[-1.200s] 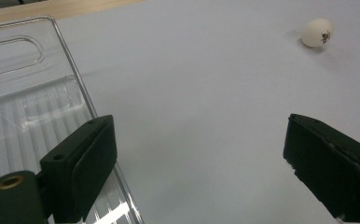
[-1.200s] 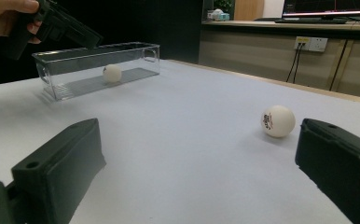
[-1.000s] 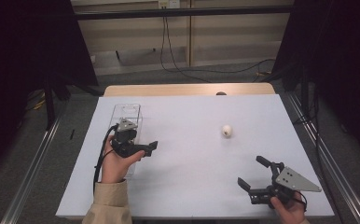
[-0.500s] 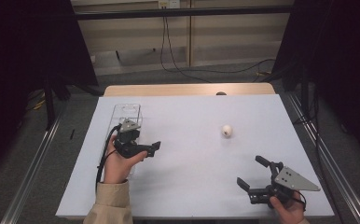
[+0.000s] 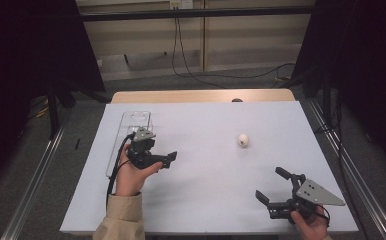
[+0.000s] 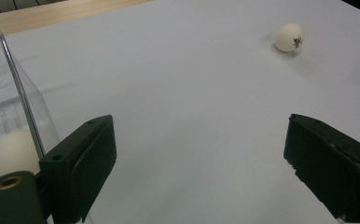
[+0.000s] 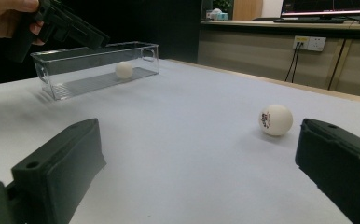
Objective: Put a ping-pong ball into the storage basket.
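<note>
A white ball (image 5: 243, 139) with a dark print lies loose on the white table, right of centre; it is also the ball (image 6: 290, 37) and the ball (image 7: 275, 120). A clear plastic box (image 5: 131, 131) stands at the left with a second white ball (image 7: 124, 69) inside, seen through the box wall (image 6: 10, 151). My left gripper (image 5: 163, 159) is held just right of the box, open and empty, its jaws aimed toward the loose ball (image 6: 199, 154). My right gripper (image 5: 270, 185) rests low near the front right edge, open and empty (image 7: 197, 149).
The white table top (image 5: 206, 170) ends in a wooden strip (image 5: 201, 96) at the far side. Dark curtains and metal rails flank the table. Cables run along the floor behind it. The left gripper (image 7: 61, 25) and its hand hang over the box's near end.
My left gripper has edged slightly to the right, away from the box. The right gripper and the loose ball have stayed where they were.
</note>
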### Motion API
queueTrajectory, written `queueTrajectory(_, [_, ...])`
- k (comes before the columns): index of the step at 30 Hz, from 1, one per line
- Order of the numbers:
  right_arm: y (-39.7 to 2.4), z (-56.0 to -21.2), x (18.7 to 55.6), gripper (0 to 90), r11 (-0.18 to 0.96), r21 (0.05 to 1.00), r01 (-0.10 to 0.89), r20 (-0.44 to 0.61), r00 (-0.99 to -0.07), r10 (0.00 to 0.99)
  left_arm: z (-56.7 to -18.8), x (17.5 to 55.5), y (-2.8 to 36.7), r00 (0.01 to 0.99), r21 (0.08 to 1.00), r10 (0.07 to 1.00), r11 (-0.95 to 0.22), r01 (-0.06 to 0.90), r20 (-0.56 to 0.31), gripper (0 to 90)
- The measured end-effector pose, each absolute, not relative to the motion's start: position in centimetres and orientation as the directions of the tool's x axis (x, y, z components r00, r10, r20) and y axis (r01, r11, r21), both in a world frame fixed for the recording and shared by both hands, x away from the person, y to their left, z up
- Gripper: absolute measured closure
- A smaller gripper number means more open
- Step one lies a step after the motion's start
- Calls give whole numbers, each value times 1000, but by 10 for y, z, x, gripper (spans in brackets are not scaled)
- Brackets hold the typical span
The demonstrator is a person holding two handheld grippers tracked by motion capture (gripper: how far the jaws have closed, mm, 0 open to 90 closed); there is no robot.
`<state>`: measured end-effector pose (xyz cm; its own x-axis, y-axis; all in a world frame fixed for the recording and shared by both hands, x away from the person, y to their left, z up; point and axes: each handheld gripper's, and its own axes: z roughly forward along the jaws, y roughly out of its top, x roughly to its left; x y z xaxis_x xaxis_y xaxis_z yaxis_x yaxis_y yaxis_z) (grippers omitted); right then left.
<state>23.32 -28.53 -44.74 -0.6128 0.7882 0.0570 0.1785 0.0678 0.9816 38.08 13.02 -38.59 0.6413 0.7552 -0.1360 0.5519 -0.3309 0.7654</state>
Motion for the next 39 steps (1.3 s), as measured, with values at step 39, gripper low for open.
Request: queueTrajectory(39, [-285, -447, 234, 2, 71, 981, 178, 55, -616, 786, -396, 380, 100, 682, 774, 720, -358, 523, -128, 89])
